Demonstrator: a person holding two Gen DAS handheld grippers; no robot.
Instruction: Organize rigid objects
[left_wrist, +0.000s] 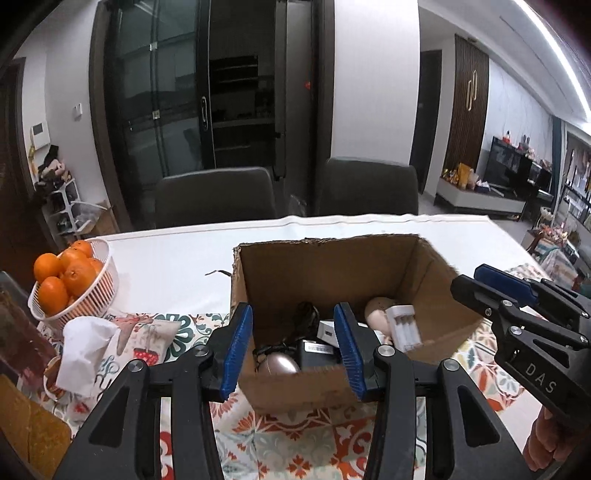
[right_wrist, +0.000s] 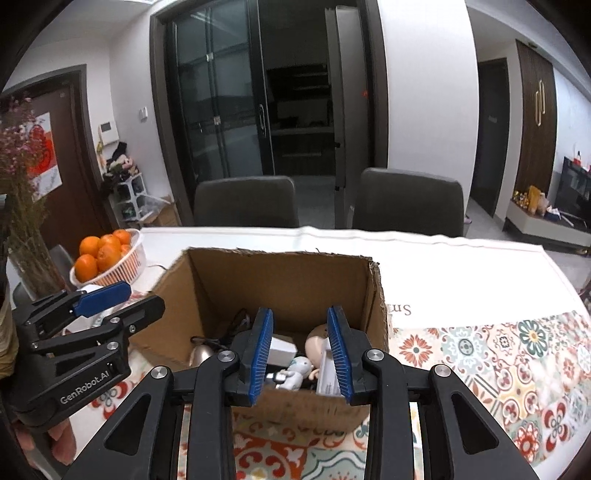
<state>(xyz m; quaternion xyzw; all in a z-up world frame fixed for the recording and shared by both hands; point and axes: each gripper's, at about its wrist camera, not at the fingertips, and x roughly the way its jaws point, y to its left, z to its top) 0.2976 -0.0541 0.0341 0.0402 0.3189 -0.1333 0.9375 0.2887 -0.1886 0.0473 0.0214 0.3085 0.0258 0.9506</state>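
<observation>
Both the left gripper (left_wrist: 291, 350) and the right gripper (right_wrist: 300, 354) are hanging released, grasping nothing, above the near edge of the cardboard box (left_wrist: 332, 269), which is sitting on the desk (left_wrist: 177, 266).

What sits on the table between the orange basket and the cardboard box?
Left wrist view: a crumpled white tissue on a strawberry-print pouch, between orange basket and cardboard box; farther back, bare white tabletop.
</observation>
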